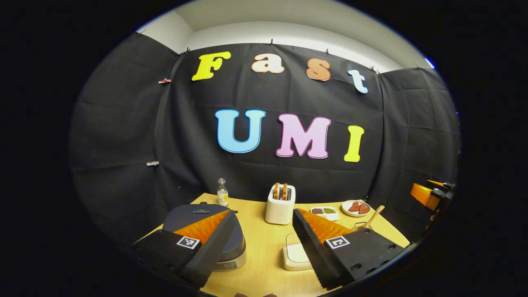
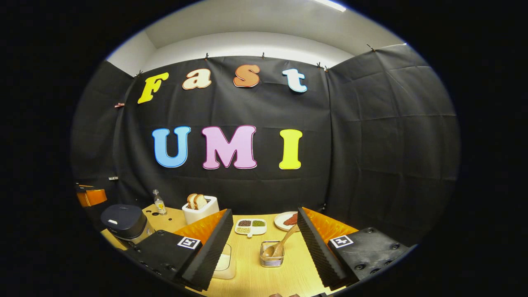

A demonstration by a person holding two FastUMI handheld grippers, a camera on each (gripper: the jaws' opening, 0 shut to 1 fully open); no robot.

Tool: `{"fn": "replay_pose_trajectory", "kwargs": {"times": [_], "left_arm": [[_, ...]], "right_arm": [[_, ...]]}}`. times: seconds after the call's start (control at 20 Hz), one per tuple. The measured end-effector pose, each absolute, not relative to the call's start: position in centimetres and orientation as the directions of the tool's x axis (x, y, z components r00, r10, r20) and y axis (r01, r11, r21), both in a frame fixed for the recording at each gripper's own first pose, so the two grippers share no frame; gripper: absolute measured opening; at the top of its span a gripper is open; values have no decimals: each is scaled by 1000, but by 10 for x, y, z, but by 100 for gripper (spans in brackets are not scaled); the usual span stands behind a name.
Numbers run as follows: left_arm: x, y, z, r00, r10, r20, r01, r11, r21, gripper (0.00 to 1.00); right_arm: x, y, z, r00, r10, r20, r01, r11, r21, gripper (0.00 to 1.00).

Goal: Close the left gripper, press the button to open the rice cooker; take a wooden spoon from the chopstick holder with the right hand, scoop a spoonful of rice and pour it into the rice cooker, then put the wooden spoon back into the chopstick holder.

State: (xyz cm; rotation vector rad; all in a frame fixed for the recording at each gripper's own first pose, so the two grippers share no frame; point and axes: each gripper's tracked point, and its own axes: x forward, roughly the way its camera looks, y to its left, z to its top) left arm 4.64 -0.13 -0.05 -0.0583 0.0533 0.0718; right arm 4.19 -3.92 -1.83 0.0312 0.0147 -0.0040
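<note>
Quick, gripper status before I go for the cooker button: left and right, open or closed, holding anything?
Left gripper: open, holding nothing, above the table with the rice cooker beside it.
Right gripper: open, holding nothing; wooden spoon sits ahead in its holder.

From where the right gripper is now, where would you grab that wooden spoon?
Grip the wooden spoon on its bare handle, which sticks out up and to the right of the chopstick holder. Probably come from above, since its bowl sits down inside the holder. The right gripper is open.
</note>
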Motion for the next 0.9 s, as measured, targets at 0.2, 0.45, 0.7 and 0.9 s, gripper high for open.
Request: {"fn": "replay_pose_trajectory", "kwargs": {"times": [0.2,0.45,0.7,0.9], "left_arm": [[55,24,-1,989,119,-82,-125,989,-74,95],[62,63,-12,972,179,-152,-190,980,-61,83],[69,92,-40,948,185,-261,-204,978,-48,48],[74,106,-69,921,169,-350,-205,976,-67,12]], "right_arm": [[52,-39,-20,1000,6,-16,-6,1000,26,98],[55,-34,-33,999,30,-41,-28,999,28,98],[56,-31,-44,996,49,-69,-47,998,31,98],[53,-31,-52,995,47,-90,-44,998,36,98]]}}
